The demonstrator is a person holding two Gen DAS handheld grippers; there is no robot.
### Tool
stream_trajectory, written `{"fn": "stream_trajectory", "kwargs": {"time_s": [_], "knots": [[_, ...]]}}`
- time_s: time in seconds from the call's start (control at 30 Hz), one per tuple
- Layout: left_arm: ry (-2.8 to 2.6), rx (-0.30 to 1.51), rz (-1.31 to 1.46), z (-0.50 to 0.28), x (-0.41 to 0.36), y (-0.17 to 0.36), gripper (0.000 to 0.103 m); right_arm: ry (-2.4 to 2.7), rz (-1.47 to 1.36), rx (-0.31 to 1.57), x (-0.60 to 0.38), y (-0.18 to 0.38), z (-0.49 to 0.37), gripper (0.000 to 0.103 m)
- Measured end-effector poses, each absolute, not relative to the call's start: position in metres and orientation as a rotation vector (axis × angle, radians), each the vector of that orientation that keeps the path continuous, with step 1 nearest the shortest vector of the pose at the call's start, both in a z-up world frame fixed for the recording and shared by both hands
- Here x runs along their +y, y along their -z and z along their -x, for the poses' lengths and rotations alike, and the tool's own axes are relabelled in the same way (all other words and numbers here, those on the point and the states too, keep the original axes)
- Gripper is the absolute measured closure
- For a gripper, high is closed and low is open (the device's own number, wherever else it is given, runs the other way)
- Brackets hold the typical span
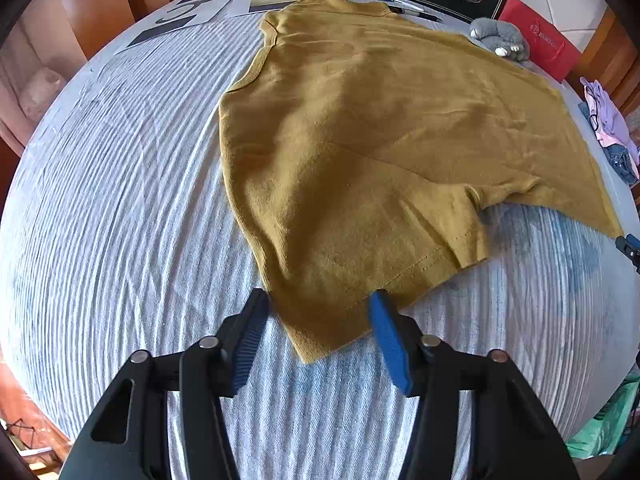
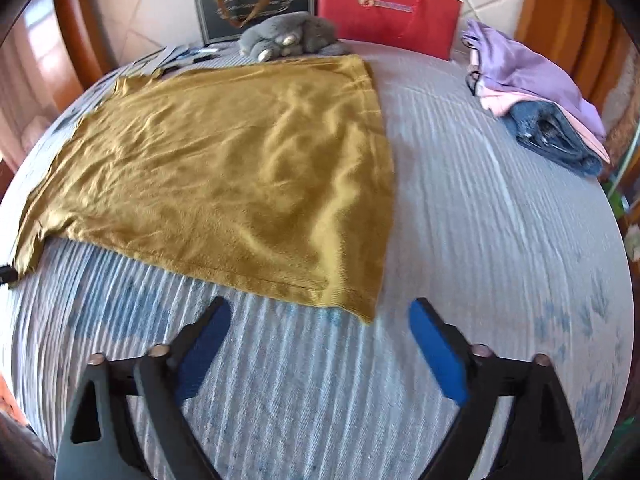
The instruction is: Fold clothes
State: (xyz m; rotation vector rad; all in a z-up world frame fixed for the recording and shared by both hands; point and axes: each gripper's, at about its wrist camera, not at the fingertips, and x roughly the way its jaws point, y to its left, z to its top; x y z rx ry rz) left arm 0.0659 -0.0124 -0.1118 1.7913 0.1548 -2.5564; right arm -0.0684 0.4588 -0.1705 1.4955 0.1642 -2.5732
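The mustard shirt (image 1: 360, 120) lies spread flat; the left gripper (image 1: 316, 332) straddles its near sleeve with fingers wide, the right gripper (image 2: 320, 336) gapes near the hem corner, both seemingly poised to pinch.

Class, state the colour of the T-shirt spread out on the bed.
Mustard yellow: the T-shirt shows best in the right wrist view.

Left hand-held gripper (image 1: 320, 308), right hand-held gripper (image 2: 320, 316): jaws spread.
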Motion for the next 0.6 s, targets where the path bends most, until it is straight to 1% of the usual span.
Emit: {"fn": "stream_trajectory", "kwargs": {"time_s": [0.03, 0.07, 0.1, 0.13, 0.17, 0.2, 0.33, 0.37, 0.47, 0.53, 0.6], "knots": [[2.565, 0.144, -1.795, -0.067, -0.01, 0.109, 0.094, 2.578, -1.506, 0.173, 0.458, 0.171, 0.07, 0.009], [2.566, 0.122, -1.802, -0.068, -0.01, 0.104, 0.095, 2.583, -1.516, 0.181, 0.457, 0.172, 0.072, 0.017], [2.568, 0.1, -1.809, -0.07, -0.009, 0.099, 0.097, 2.587, -1.526, 0.19, 0.456, 0.172, 0.074, 0.034], [2.571, 0.081, -1.814, -0.071, -0.009, 0.094, 0.097, 2.592, -1.536, 0.199, 0.455, 0.173, 0.075, 0.058], [2.592, 0.089, -1.803, -0.073, -0.013, 0.085, 0.097, 2.597, -1.546, 0.207, 0.454, 0.173, 0.077, 0.085], [2.607, 0.104, -1.795, -0.075, -0.017, 0.074, 0.097, 2.601, -1.557, 0.216, 0.453, 0.174, 0.079, 0.09], [2.665, 0.16, -1.771, -0.073, -0.039, 0.036, 0.097, 2.617, -1.49, 0.045, 0.467, 0.15, 0.078, 0.091], [2.68, 0.176, -1.766, -0.066, -0.044, 0.029, 0.097, 2.623, -1.48, 0.026, 0.47, 0.145, 0.081, 0.091], [2.7, 0.246, -1.769, -0.001, -0.016, 0.041, 0.097, 2.625, -1.477, -0.022, 0.473, 0.134, 0.104, 0.091], [2.708, 0.243, -1.769, 0.051, -0.034, 0.058, 0.097, 2.626, -1.474, -0.053, 0.475, 0.127, 0.119, 0.091], [2.711, 0.222, -1.76, 0.061, -0.05, 0.063, 0.097, 2.628, -1.481, -0.052, 0.474, 0.123, 0.143, 0.091]]}}
